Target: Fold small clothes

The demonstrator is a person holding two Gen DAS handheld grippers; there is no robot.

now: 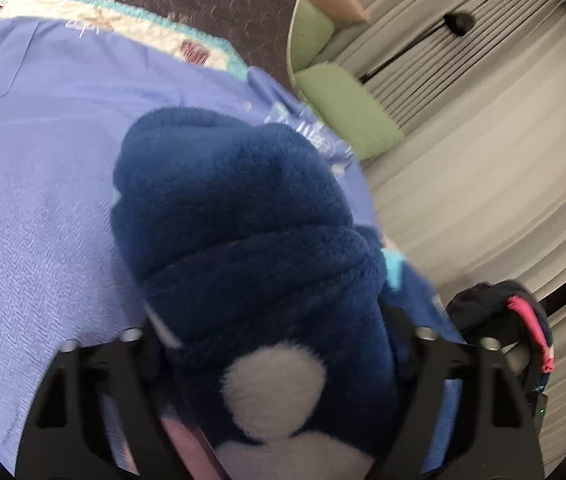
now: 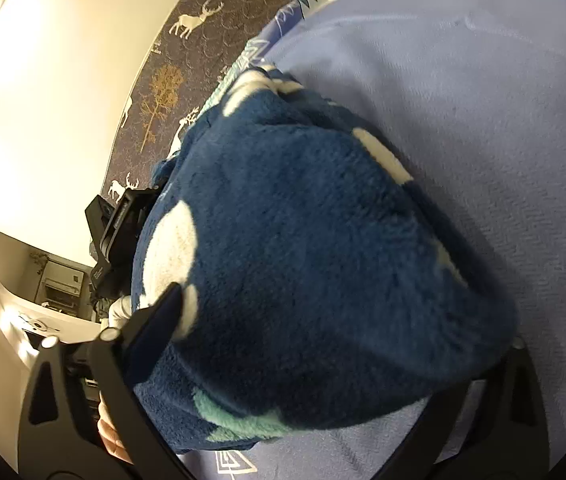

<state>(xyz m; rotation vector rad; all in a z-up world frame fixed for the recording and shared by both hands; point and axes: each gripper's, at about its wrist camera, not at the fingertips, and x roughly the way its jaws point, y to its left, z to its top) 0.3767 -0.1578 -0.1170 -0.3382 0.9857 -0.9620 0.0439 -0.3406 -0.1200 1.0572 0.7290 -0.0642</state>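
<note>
- Lying bunched on the bedspread (image 1: 43, 184), the fleece (image 1: 235, 208) fills both wrist views; dark blue plush with white blobs and a teal patch.
- Left gripper (image 1: 279, 360): jaws stand either side of the fleece. Fingertips buried in pile, so contact cannot be confirmed; read as not clamped.
- Right gripper (image 2: 339, 344): jaws spread wide around the bulk. One finger (image 2: 155, 332) lies against the fleece edge, the other is hidden beneath it. No pinch evident.
- Handling, judged: light, soft, thick, springy. It should slump and bulge rather than hold a crease, and the pile may slide between pads. Best hold looks like a single-layer hem or corner, not the thick roll.
- Surroundings: green cushions (image 1: 347, 108) and curtain (image 1: 483, 152) past the bed edge; deer-print mat (image 2: 171, 92) beside the bedspread; dark bundle with pink trim (image 1: 511, 320) near the left gripper.
- Obstruction: the fleece's own bulk hides both sets of fingertips.
</note>
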